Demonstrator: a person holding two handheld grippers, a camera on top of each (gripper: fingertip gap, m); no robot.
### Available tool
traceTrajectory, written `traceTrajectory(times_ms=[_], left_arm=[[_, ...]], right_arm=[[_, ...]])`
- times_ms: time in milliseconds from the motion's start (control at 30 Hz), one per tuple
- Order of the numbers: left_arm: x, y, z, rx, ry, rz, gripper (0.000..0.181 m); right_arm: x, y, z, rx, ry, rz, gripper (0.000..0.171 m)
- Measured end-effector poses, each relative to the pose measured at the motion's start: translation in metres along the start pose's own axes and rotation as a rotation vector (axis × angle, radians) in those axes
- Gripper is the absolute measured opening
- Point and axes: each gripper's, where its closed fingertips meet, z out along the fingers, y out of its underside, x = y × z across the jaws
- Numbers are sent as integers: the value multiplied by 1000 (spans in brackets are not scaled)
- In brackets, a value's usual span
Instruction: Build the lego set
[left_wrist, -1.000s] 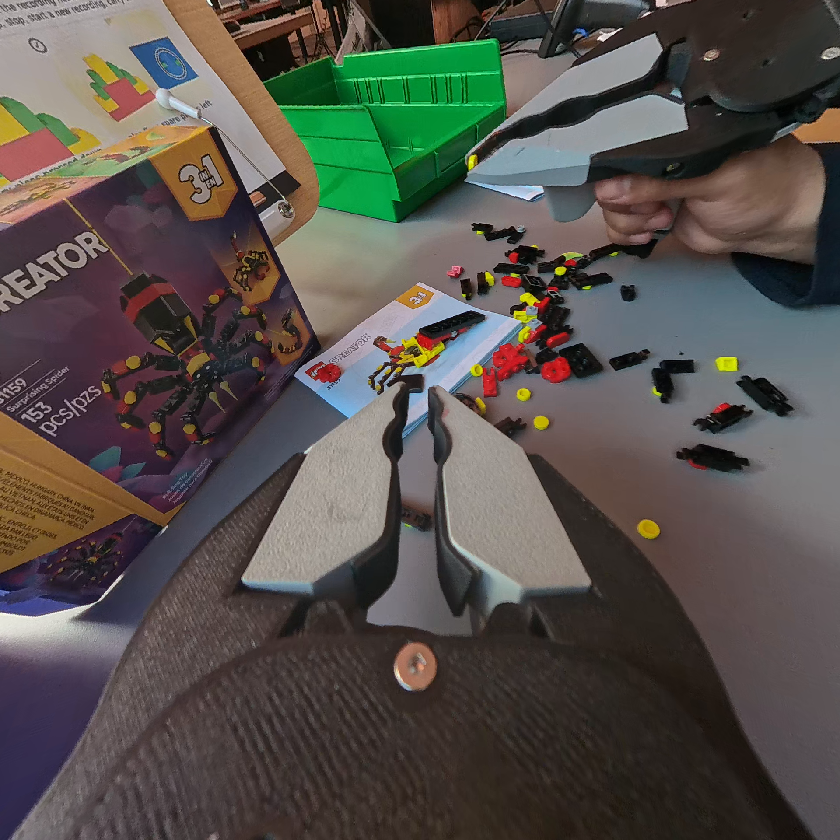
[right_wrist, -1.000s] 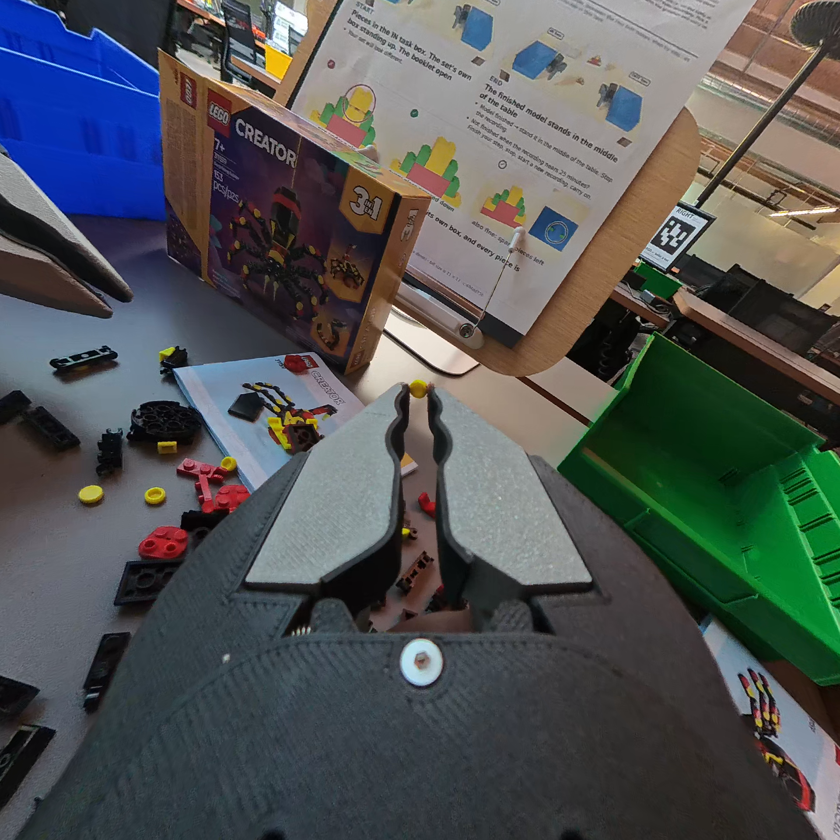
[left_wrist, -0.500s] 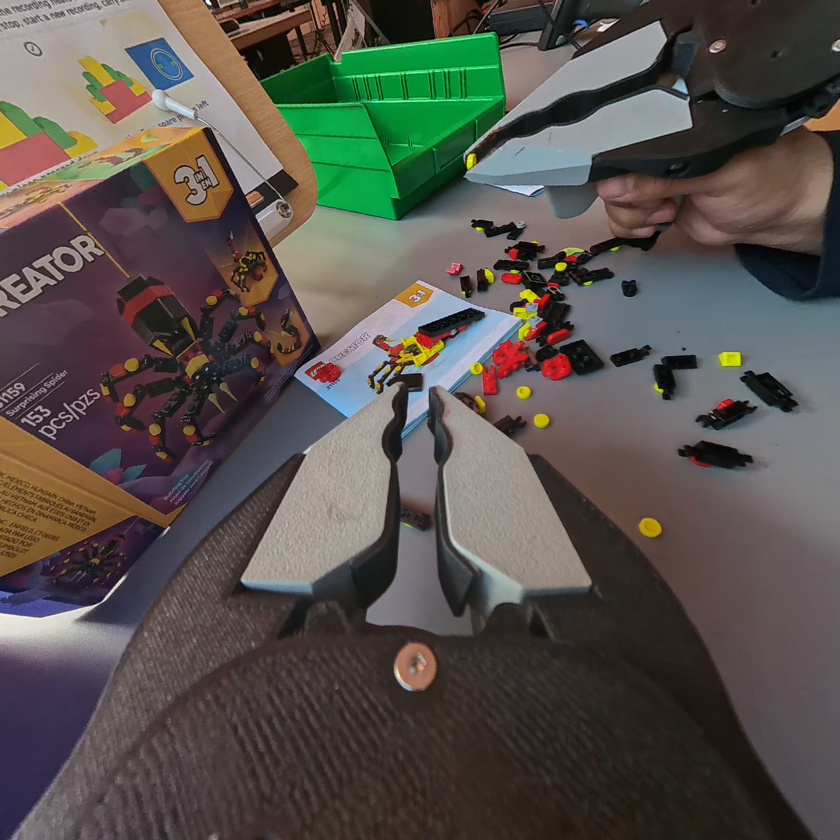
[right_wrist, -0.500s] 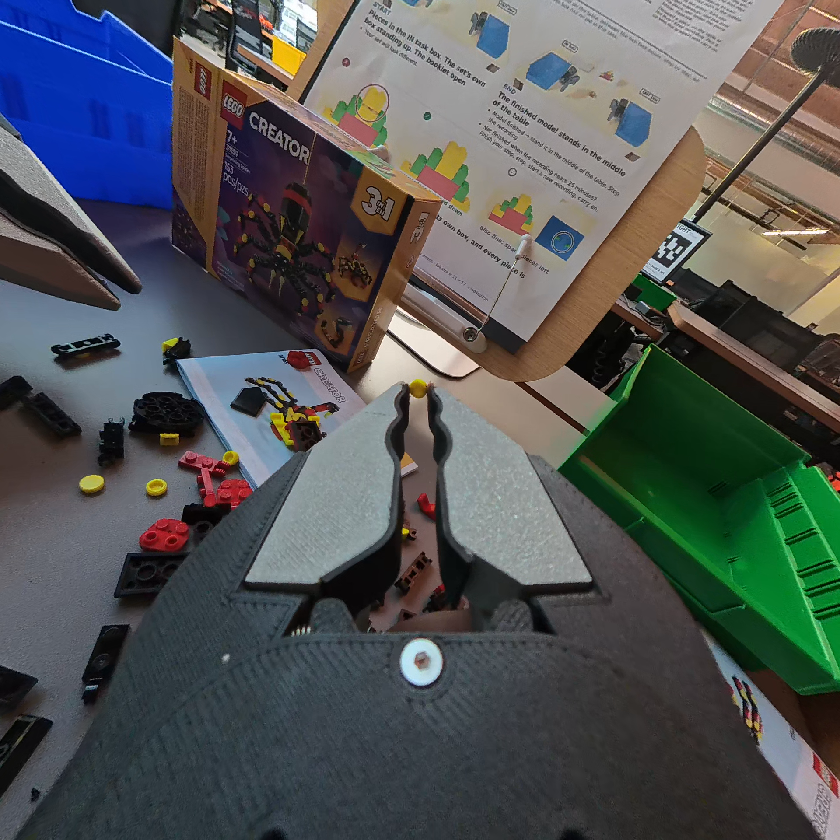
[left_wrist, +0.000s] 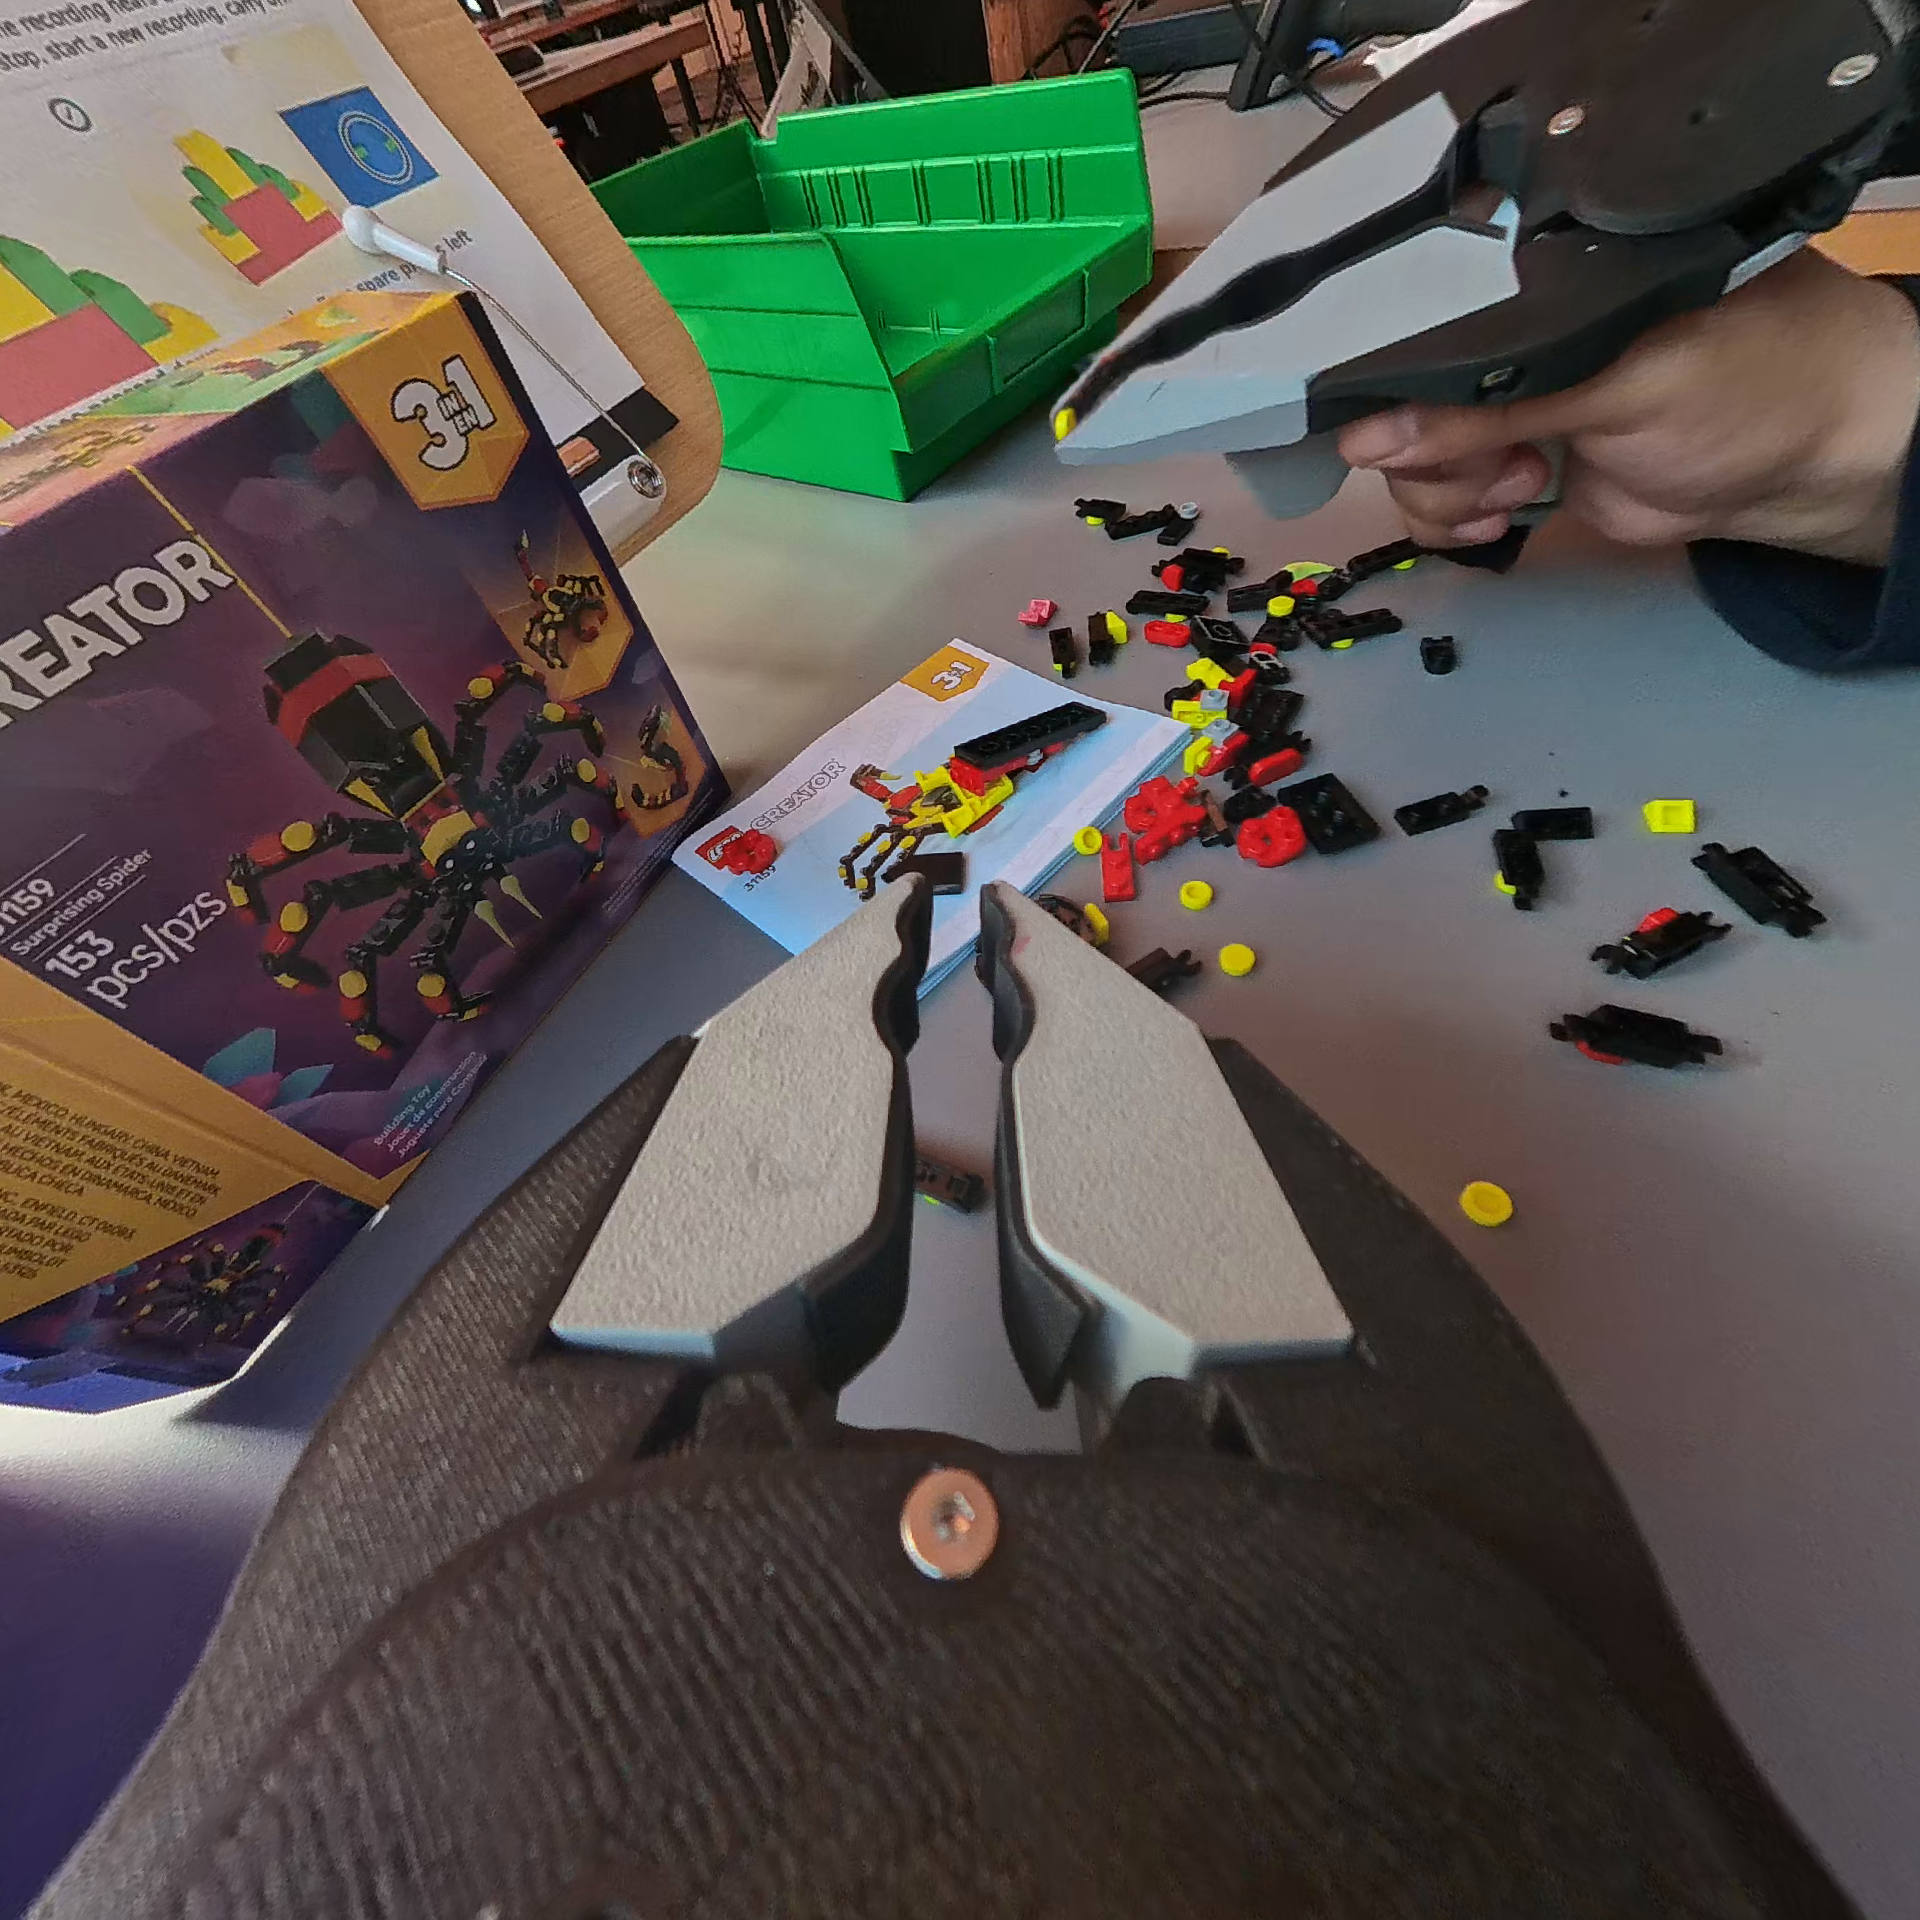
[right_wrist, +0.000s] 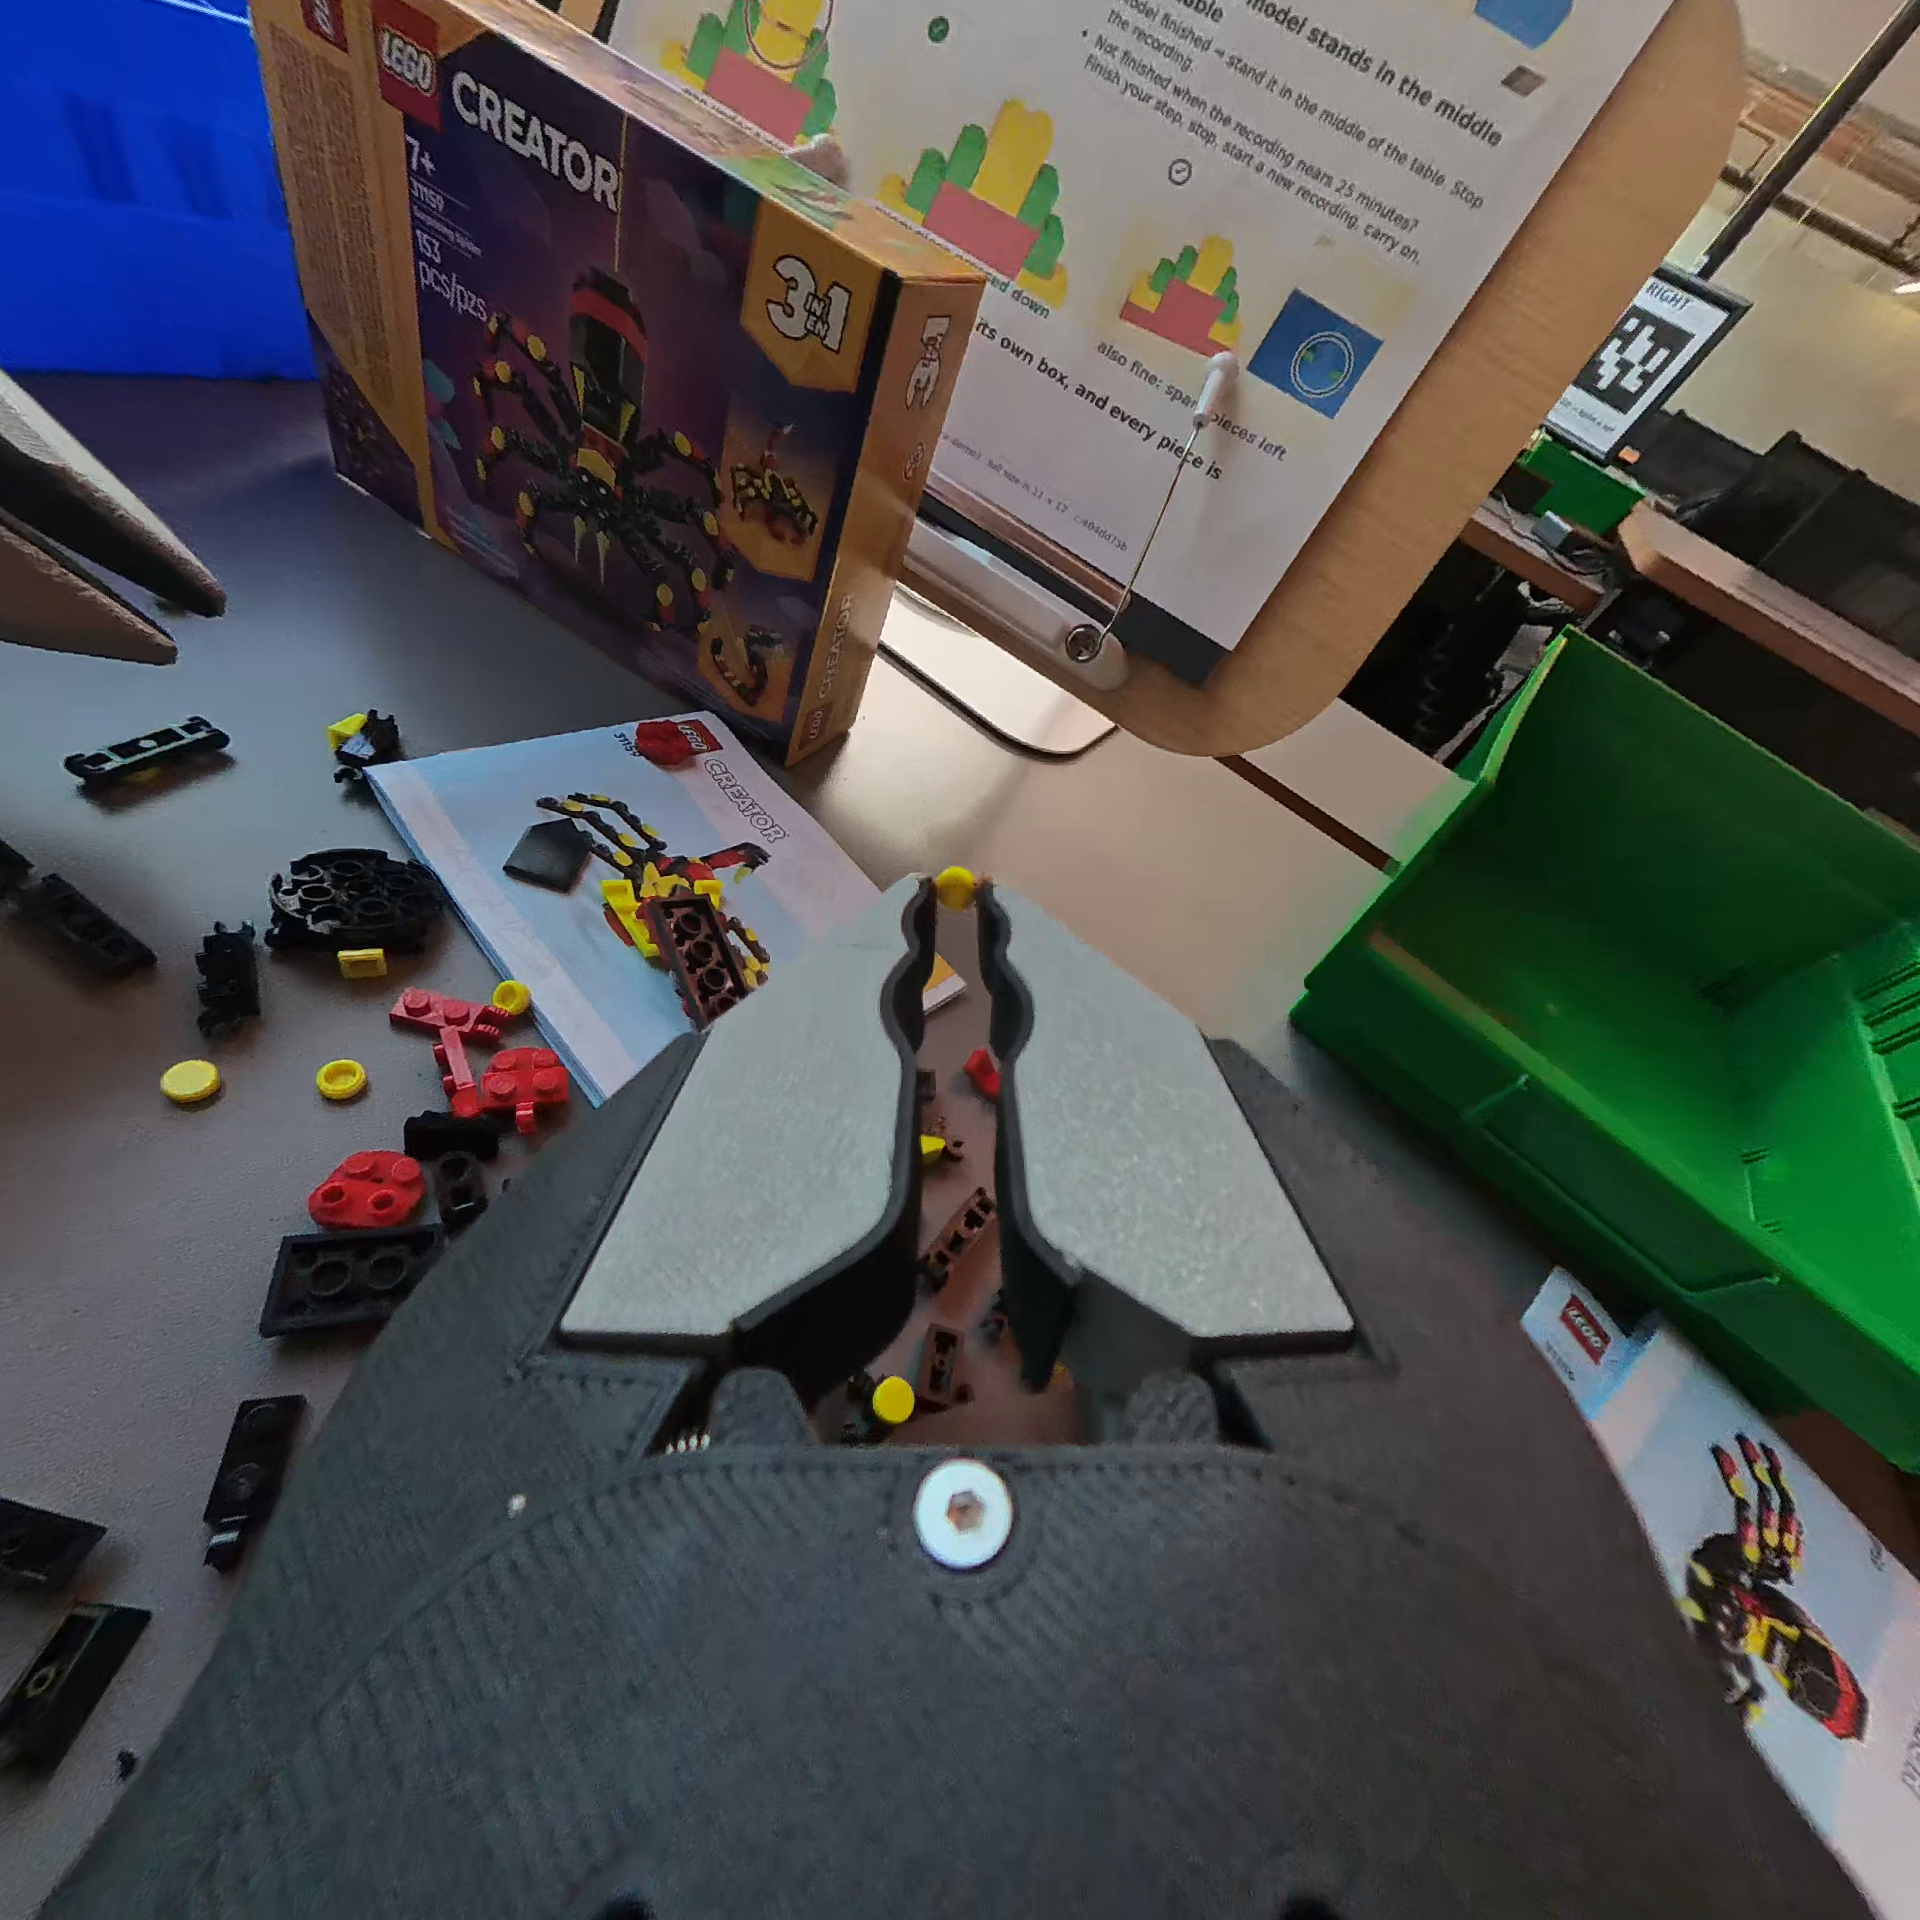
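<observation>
While the right gripper (right_wrist: 955, 896) has dipped lower over the scattered lego pieces (left_wrist: 1236, 727), its tips stay pinched on a yellow stud (right_wrist: 954, 886), and the left gripper (left_wrist: 951, 914) waits slightly parted, empty.

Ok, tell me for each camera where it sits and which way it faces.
Left wrist view: on the left gripper, low over the table, facing the booklet and loose pieces; the right gripper and a hand show.
Right wrist view: on the right gripper, which pinches a yellow stud, facing the set box.
Shared: box, booklet, green bin.
</observation>
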Motion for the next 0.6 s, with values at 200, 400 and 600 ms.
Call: traceTrajectory(times_ms=[200,400,600], left_arm=[[0,0,0,-2,1,2,6],[0,0,0,-2,2,2,6],[1,1,1,-7,3,5,6]], right_arm=[[-11,5,3,-26,-56,-8,5],[-79,6,-6,-37,-411,-104,5],[-115,42,-20,-270,-628,-163,35]])
